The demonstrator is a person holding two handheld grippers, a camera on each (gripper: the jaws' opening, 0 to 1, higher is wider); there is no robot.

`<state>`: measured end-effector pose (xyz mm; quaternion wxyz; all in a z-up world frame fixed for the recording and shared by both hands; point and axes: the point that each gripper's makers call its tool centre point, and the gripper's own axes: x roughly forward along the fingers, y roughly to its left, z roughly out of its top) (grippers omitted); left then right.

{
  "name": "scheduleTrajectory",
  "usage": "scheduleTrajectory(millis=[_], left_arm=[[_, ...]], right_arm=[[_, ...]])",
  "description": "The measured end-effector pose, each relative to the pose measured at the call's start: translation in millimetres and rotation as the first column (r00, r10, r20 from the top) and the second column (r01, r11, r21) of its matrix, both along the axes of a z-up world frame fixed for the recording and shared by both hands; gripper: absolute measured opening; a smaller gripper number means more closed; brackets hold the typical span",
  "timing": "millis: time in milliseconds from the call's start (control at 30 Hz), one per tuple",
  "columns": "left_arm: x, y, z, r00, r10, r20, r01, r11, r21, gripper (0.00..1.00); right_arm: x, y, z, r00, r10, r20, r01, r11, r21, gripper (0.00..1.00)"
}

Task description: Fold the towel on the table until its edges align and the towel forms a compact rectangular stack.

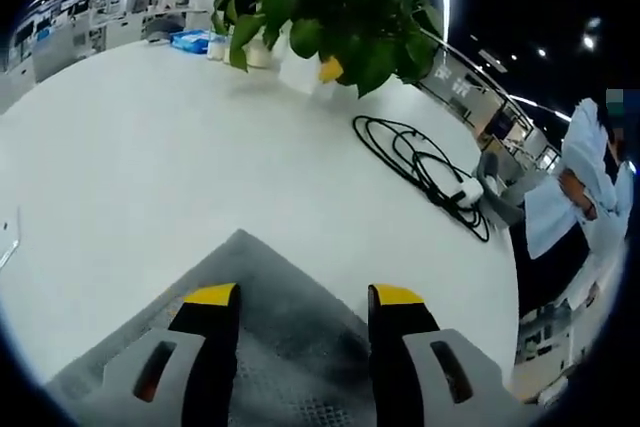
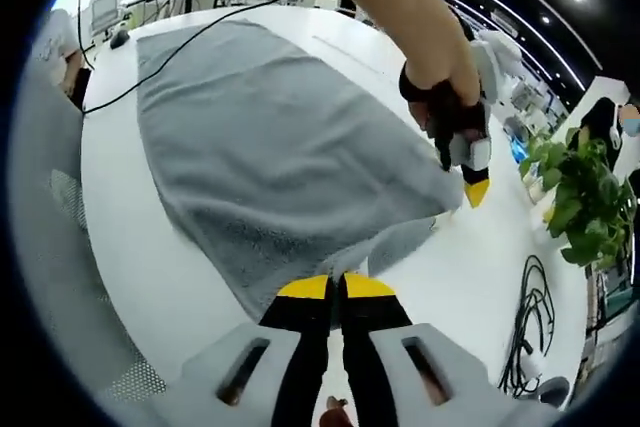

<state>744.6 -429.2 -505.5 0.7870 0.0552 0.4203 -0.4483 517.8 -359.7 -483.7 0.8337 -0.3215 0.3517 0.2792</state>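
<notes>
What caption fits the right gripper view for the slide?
Right gripper shut at the near edge of the grey towel on the white table, left gripper over its far corner.

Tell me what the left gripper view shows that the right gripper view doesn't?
The left gripper view alone shows a blue box far back on the table, and its own open left gripper over a towel corner.

The right gripper view alone shows nearly the whole towel spread out, a hand holding the other gripper at the towel's far corner, and the right gripper with its jaws together at the near edge; I cannot tell whether cloth is pinched.

Both show the white table, the gray towel, the leafy plant and the coiled black cable.
</notes>
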Motion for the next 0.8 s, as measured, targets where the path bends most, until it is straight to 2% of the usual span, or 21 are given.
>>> scheduleTrajectory(millis=[33, 167, 300, 467, 533, 667, 800], left_arm=[[0.8, 0, -1.8, 1.0, -0.009, 0.018, 0.009, 1.0, 0.024, 0.53], [-1.5, 1, -0.5, 1.0, 0.01, 0.018, -0.011, 0.999, 0.034, 0.53], [5.0, 7, -2.9, 0.997, 0.063, 0.035, -0.065, 0.996, 0.061, 0.45], [5.5, 8, -4.7, 0.997, 0.055, 0.048, -0.059, 0.995, 0.078, 0.41], [4.9, 10, -4.6, 0.997, 0.059, 0.048, -0.063, 0.994, 0.09, 0.38], [5.2, 14, -4.3, 0.996, 0.073, 0.046, -0.077, 0.993, 0.088, 0.24], [3.8, 13, -6.5, 0.997, 0.068, 0.042, -0.072, 0.993, 0.091, 0.21]], right_arm=[[-1, 1, -0.6, 1.0, 0.009, 0.0, -0.009, 1.0, -0.006, 0.0], [-2, 3, -3.2, 0.999, 0.04, -0.006, -0.04, 0.999, -0.024, 0.0], [-4, 5, -4.9, 0.998, 0.061, -0.011, -0.061, 0.998, -0.033, 0.0], [-4, 4, -6.0, 0.998, 0.062, -0.014, -0.062, 0.998, -0.034, 0.0], [-4, 4, -6.7, 0.998, 0.061, -0.017, -0.062, 0.998, -0.034, 0.0], [-4, 4, -7.0, 0.998, 0.066, -0.016, -0.066, 0.997, -0.039, 0.0], [-4, 5, -7.1, 0.997, 0.07, -0.017, -0.071, 0.996, -0.045, 0.0]])
